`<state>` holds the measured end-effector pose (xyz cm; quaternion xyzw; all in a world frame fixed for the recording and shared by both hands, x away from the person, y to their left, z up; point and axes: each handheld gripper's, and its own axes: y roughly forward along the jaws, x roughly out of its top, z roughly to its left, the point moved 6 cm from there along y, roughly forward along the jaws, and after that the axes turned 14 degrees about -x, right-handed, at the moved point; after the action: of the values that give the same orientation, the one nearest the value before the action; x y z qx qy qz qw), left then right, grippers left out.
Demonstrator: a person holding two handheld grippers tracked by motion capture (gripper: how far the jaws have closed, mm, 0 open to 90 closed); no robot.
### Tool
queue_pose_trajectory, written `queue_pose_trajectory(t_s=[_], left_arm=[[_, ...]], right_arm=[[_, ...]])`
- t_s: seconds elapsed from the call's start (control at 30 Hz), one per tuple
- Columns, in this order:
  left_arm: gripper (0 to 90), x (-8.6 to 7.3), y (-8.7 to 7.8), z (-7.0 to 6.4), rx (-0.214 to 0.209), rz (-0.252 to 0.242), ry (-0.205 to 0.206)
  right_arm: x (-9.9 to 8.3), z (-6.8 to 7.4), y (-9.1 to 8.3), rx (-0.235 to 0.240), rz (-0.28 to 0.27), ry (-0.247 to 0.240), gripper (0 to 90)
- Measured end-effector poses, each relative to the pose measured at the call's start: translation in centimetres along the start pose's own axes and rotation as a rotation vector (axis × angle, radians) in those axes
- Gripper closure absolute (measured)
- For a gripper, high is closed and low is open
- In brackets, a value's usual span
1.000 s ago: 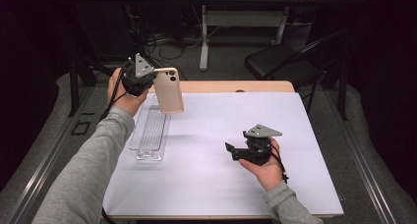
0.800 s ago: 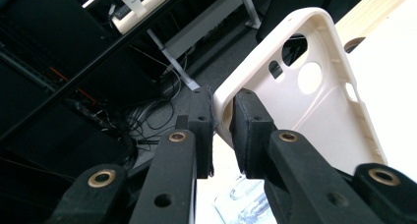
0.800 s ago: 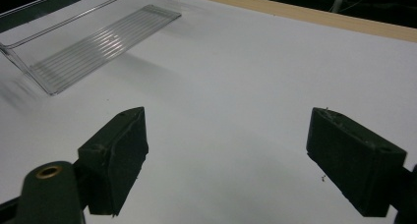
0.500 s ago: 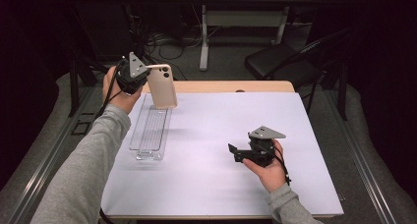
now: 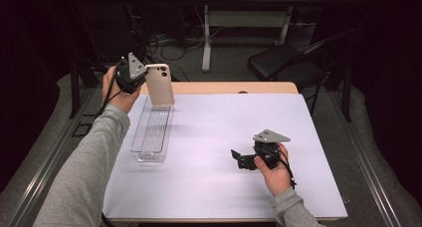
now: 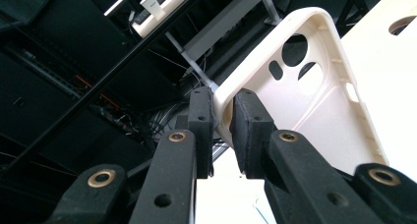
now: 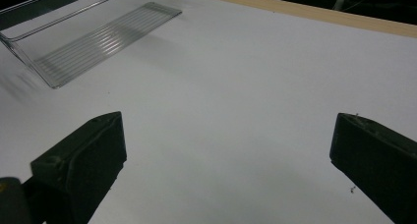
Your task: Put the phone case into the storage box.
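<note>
Cream phone case (image 5: 160,84) with camera cutouts, pinched by its rim in the left gripper (image 6: 222,123), hanging upright in the air above the far end of a clear ribbed tray (image 5: 151,129). Tray bare inside. Right gripper (image 7: 226,160) gaping wide over the white table (image 5: 214,137).

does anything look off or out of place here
Nothing stands out. The left gripper holds the cream phone case by its edge, in the air above the far end of the clear tray, which lies flat and looks intact. The right gripper is open, low over the white table.
</note>
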<state>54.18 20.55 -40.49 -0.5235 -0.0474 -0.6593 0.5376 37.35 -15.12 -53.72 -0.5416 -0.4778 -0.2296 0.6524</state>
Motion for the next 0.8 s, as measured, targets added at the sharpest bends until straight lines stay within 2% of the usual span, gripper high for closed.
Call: queue_pose_trajectory(t_s=[0.3, 0.8], left_arm=[[79.5, -0.6, 0.4, 0.8, 0.014, -0.012, 0.001], [79.5, -1.7, 1.6, 1.5, 0.039, 0.005, 0.018]], right_arm=[[-0.1, -0.1, 0.0, -0.013, -0.003, 0.005, 0.0], [-0.2, -0.5, -0.3, -0.026, -0.011, 0.014, 0.0]])
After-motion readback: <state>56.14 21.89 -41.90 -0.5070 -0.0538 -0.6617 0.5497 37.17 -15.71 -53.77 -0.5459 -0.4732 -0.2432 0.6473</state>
